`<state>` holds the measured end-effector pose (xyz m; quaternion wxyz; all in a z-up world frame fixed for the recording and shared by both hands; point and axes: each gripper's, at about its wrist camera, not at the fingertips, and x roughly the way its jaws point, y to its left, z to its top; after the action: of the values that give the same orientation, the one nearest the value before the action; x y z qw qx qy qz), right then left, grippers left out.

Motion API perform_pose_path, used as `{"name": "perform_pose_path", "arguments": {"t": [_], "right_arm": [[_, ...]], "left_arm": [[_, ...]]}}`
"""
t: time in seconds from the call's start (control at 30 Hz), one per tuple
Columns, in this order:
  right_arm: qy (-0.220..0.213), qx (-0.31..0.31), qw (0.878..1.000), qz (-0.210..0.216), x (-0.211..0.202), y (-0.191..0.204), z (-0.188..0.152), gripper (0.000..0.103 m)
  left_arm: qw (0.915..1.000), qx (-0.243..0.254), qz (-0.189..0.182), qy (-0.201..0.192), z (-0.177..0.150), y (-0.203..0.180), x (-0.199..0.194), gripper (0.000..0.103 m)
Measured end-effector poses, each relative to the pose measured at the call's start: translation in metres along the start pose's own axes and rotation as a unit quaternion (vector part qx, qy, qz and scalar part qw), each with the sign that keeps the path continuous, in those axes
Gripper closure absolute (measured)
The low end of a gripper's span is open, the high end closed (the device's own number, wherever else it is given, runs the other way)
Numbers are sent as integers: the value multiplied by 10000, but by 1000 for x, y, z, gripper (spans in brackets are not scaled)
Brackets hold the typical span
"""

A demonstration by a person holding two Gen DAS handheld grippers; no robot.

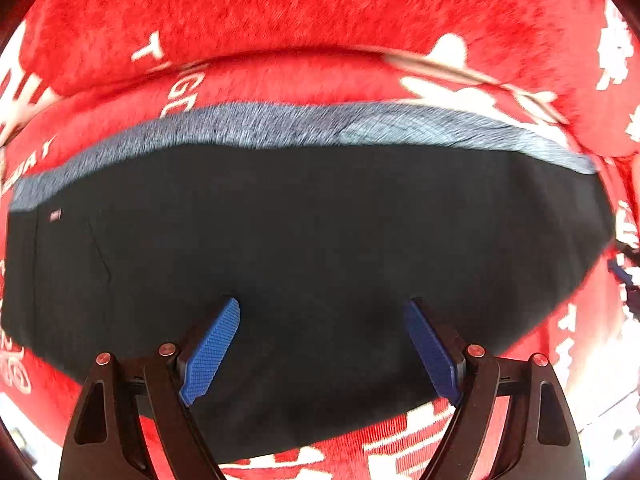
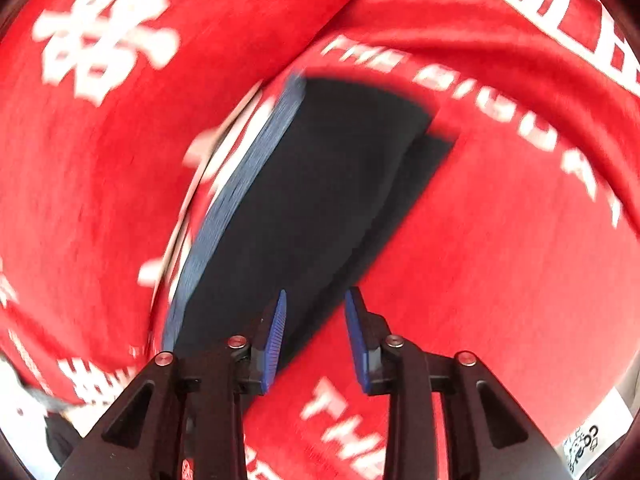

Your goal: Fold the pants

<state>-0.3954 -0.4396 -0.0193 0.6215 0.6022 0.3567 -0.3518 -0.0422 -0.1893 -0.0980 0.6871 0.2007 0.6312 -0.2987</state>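
Pants [image 1: 304, 232] lie flat on a red blanket [image 1: 304, 12] with white lettering; dark fabric, grey-blue waistband [image 1: 280, 124] along the far edge in the left wrist view. They look already doubled: in the right wrist view a second dark layer [image 2: 428, 156] peeks out beyond the top one's edge, so the layers are not quite flush.

Left gripper [image 1: 322, 340] hangs over the middle of the cloth, fingers [image 1: 212, 354] spread wide, nothing between them. Right gripper [image 2: 316, 334] sits at the near corner, over the cloth's edge where it meets the blanket, fingers [image 2: 276, 340] parted, holding nothing. Right view is motion-blurred; contact with the cloth cannot be told.

Judged step: taking hold for the next fold.

Doing it well:
- pinch both layers together, else the lower one drags behind
- grip near the edge, both grippers at matching ends
- lift low and carry evenly toward the waistband
- square the offset layer first, or the fold sets crooked
- the fleecy blanket may cling; lift clear before moving across
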Motion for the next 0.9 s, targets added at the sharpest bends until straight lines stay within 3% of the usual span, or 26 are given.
{"name": "perform_pose_path", "arguments": {"t": [0.07,0.2,0.23,0.27,0.33,0.4,0.47,0.53,0.67,0.77,0.9], "right_arm": [[-28,149,9999,28,3,-16,27,68],[119,333,9992,194,20,-31,55,68],[181,287,9993,179,26,-23,59,77],[205,193,9995,128,25,-20,61,95],[124,-228,9996,80,14,-6,61,95],[86,-726,9971,-228,11,1,54,96],[312,-969,9934,-520,24,-6,50,96],[258,-1038,9932,-470,25,-10,48,95],[78,-835,9916,-984,7,-7,45,74],[-36,-1103,9914,-703,-14,10,36,74],[276,-2177,9755,-133,5,71,21,74]], "left_arm": [[9997,94,238,-46,-3,-6,3,17],[9996,46,296,17,-2,-8,3,17],[9995,56,299,30,-2,-8,3,17],[9995,79,307,41,-3,-8,3,17],[9994,129,314,30,-4,-8,3,17],[9993,156,336,-21,-4,-13,7,15],[9990,172,395,-89,-6,-14,7,15],[9988,181,456,-85,-8,-17,7,15],[9984,113,538,163,-1,-26,-4,15],[9993,148,313,-155,11,-43,-24,15],[9985,387,120,-378,37,-84,-20,15]]}}
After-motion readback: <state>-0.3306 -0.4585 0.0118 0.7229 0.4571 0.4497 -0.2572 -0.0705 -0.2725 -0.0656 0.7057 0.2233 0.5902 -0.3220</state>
